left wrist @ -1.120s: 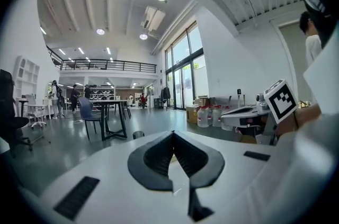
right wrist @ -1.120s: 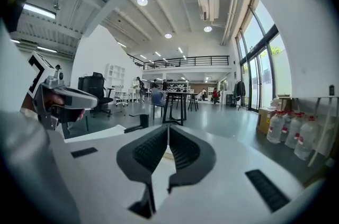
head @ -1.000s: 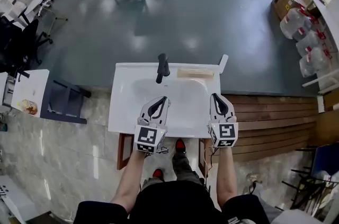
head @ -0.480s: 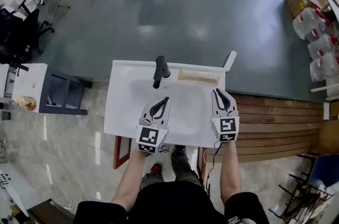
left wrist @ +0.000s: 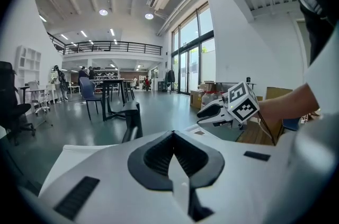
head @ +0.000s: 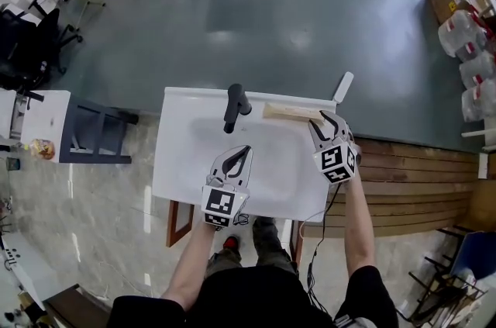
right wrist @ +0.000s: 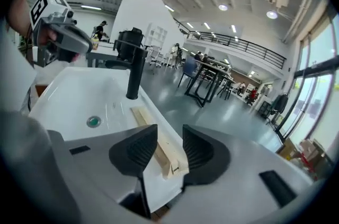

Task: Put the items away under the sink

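Observation:
A long pale wooden strip [head: 291, 113] lies on the back ledge of the white sink [head: 177, 164], right of the black faucet [head: 235, 106]. My right gripper [head: 325, 119] is at the strip's right end. In the right gripper view its jaws have just been opening, and my right gripper [right wrist: 169, 150] stands open with the strip's end [right wrist: 160, 150] low between the pads, not pressed. My left gripper [head: 242, 154] hovers over the basin, in front of the faucet. In the left gripper view my left gripper [left wrist: 172, 157] is shut and empty.
The basin has a green drain [right wrist: 94, 122]. Brown cabinet doors [head: 179, 219] show below the sink's front edge. A wooden slatted platform [head: 403, 171] lies to the right, water jugs [head: 473, 47] at the far right, and a dark stool [head: 97, 136] to the left.
My right gripper moved from the sink's front right to the back right ledge, rolled, and opened over the strip's end. My left gripper sank slightly over the basin.

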Motion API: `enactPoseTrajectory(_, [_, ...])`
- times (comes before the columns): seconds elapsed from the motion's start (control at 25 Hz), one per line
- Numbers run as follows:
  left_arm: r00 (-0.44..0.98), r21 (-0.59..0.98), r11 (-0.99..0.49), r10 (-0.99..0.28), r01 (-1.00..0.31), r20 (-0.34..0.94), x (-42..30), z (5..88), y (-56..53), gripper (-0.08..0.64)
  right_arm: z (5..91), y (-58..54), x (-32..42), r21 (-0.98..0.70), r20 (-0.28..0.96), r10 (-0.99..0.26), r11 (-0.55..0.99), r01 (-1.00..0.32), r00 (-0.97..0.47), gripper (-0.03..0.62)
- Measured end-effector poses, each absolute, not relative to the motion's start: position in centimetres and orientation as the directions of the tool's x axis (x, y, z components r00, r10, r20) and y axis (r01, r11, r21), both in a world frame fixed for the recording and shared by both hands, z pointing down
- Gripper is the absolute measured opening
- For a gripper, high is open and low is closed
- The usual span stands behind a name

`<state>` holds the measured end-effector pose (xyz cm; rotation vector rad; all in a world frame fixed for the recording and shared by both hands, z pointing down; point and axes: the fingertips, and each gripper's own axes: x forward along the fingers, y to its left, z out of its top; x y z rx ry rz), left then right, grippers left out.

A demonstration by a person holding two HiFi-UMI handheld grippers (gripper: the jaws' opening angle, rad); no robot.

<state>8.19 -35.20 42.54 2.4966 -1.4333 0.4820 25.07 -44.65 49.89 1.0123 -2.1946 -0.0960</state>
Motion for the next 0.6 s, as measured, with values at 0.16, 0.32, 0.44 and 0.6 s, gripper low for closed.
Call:
enactPoseTrajectory(0.16, [0.461, 0.031, -0.492, -0.791, -0.87, 0.402, 7.8, 43.1, -35.1, 0.006, 52.6, -45.1, 25.0, 0.334, 0.66, -0.603, 0.77, -0.543, -0.448, 0.195])
enactPoseTrajectory(0.32, [0.448, 0.031, -0.479, -0.794, -0.877, 0.412, 7.2, 43.5, -35.1, 0.006, 55.2, -45.2, 25.0, 0.3, 0.735, -0.524, 0.82, -0.487, -0.431, 0.23])
enactPoseTrajectory(0.44, [0.439, 0.032, -0.471, -0.794, -0.882, 0.42, 6.8, 43.8, -35.1, 0.006, 56.0, -45.5, 25.0, 0.277, 0.756, -0.496, 0.834, -0.478, -0.426, 0.239])
enactPoseTrajectory(0.6, [0.429, 0.031, -0.461, -0.797, -0.887, 0.425, 6.3, 44.1, -35.0, 0.006, 56.7, -46.0, 25.0, 0.281, 0.776, -0.48, 0.843, -0.458, -0.408, 0.239])
